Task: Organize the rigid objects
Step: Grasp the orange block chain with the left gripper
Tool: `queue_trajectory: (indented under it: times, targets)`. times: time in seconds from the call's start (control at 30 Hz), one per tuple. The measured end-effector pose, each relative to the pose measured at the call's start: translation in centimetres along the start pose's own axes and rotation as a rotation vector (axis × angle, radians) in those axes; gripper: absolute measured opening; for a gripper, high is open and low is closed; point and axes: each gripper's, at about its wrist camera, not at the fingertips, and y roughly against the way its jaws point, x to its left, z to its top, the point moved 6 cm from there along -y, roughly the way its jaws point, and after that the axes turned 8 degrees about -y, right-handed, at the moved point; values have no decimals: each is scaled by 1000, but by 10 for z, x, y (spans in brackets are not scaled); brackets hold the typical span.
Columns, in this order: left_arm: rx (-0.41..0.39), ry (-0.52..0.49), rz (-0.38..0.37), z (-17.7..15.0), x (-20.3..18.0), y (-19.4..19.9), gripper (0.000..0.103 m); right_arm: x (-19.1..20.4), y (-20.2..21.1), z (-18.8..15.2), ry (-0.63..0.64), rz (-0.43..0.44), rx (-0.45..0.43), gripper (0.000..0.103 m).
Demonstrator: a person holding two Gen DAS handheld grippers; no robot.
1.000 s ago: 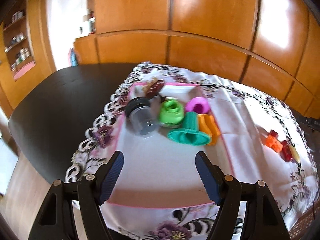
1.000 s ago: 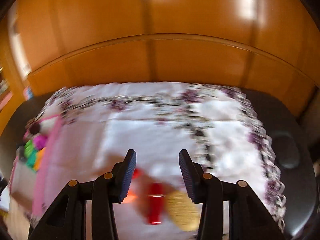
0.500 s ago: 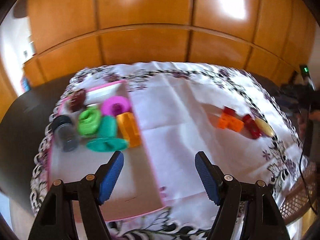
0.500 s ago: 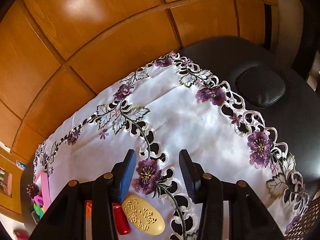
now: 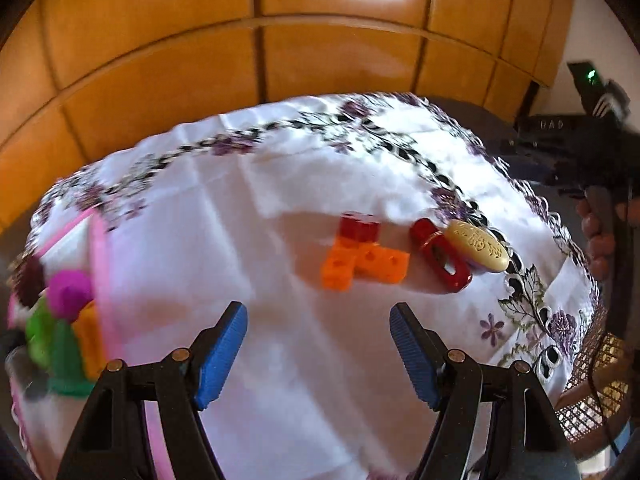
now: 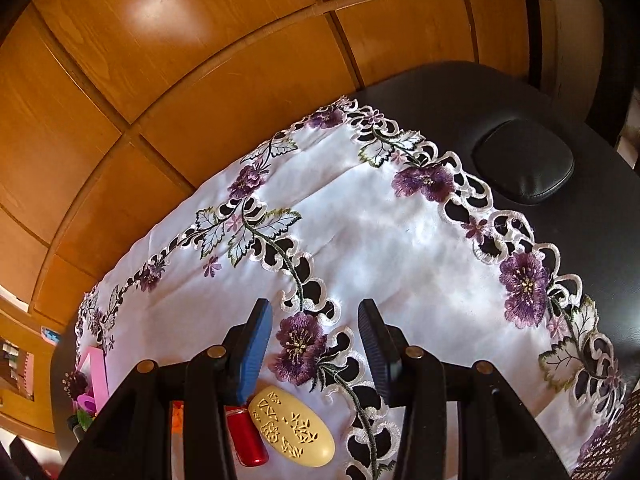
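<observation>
On the embroidered white cloth (image 5: 280, 208) lie orange blocks topped by a red block (image 5: 362, 258), a red clip-like piece (image 5: 442, 256) and a cream oval case (image 5: 478, 246), close together. My left gripper (image 5: 318, 354) hangs open above the cloth just short of the blocks, nothing between its blue pads. My right gripper (image 6: 316, 346) is open over a purple flower at the cloth's border; the cream oval case (image 6: 292, 432) and the red piece (image 6: 248, 438) lie below its left finger. A pink-rimmed tray (image 5: 102, 280) at the far left holds several coloured toys.
The cloth covers a dark table (image 6: 500, 92) with a black padded cushion (image 6: 524, 164) near its right end. Wooden cabinet panels (image 5: 256, 52) stand behind. A hand (image 5: 596, 240) holding the other gripper shows at the right of the left wrist view.
The left gripper swung right from above the tray to the middle of the cloth, nearing the blocks. The right gripper rolled and settled above the cloth's border, then kept still.
</observation>
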Motion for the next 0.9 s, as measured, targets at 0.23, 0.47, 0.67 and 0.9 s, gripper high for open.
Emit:
queue_trajectory:
  times: [0.23,0.47,0.67,0.9]
  targets:
    - [22,-66,-28,19,-20,-37,87,3,-3,-2,1,20,16,45]
    - [53,-82,-57,28,-21,-72,76,4,-5,-2,3,21,23,45]
    - [6,-72,-49,9,-19,-59,60,-1,-6,0,-20,16,19,45]
    - [-63,-51,4,-37,-19,-28,60,5,-16,-8,25,10,76,45]
